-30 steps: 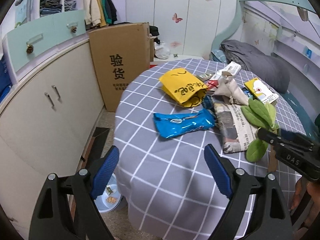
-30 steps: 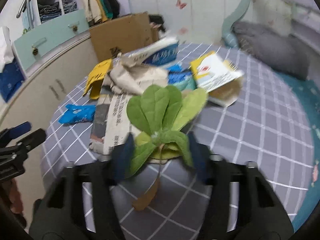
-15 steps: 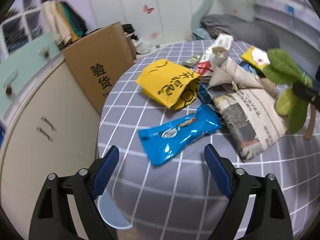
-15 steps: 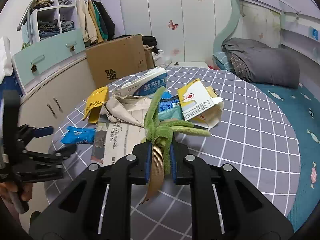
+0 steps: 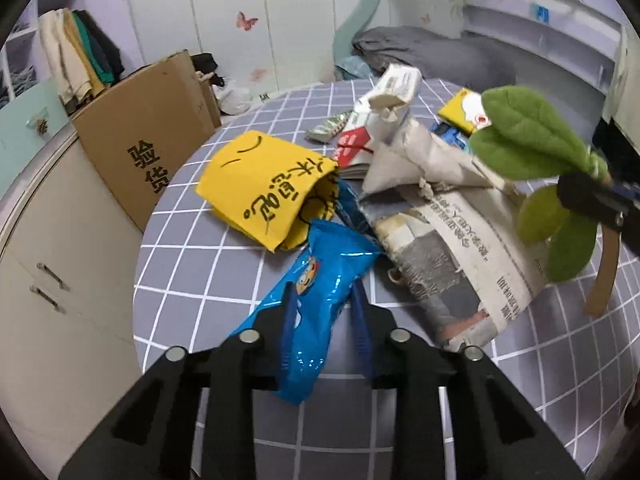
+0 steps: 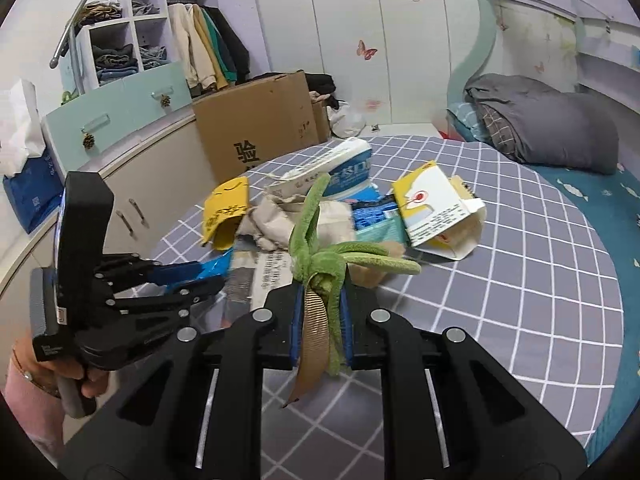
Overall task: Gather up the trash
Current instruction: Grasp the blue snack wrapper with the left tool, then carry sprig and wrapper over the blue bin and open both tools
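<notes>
From the left wrist, my left hand-held gripper (image 5: 323,300) clamped the blue snack wrapper (image 5: 320,296), newspaper (image 5: 448,256) at 2 o'clock. Only the right wrist showed my right hand-held gripper (image 6: 321,312) pinching the leaf sprig (image 6: 320,256) over the counter (image 6: 520,280).

On the table (image 5: 192,248), snack wrapper (image 5: 320,280) lies left of newspaper (image 5: 452,256), paper bag (image 5: 268,184) behind it, cardboard box (image 5: 144,136) beyond.

Left wrist cam sits low, close over table (image 5: 224,276), facing cardboard box (image 5: 148,136) at 10 o'clock. Right wrist cam further back, higher, box (image 6: 256,128) at 12. Both share newspaper (image 5: 452,248) (image 6: 272,276) pile.
</notes>
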Demonstrator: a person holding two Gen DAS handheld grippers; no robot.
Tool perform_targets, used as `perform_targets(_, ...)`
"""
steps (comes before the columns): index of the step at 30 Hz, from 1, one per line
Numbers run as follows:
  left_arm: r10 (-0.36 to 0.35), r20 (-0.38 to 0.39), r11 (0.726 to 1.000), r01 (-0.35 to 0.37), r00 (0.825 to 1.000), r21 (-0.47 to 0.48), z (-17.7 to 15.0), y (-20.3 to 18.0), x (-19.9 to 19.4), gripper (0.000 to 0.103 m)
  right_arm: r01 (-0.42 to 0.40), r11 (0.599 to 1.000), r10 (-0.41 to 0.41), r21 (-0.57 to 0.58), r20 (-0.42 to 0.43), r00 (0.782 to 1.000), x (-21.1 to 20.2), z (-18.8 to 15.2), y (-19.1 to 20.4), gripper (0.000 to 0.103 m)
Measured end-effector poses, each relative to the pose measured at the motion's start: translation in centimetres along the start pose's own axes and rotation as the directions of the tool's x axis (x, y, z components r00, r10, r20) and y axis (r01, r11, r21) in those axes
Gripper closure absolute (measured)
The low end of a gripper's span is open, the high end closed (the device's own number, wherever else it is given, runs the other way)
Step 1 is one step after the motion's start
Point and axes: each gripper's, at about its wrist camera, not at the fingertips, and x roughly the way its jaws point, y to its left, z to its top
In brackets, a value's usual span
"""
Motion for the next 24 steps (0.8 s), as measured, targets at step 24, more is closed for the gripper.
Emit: perform_targets(24,0.086,0.231,0.913,0.016,0.969,-0.408,-9.4,10.2,-12.4,0.093,-0.247,0.955,0.238,-0.165,-0.070,0.969,0.1,-0.9,15.3,0.088)
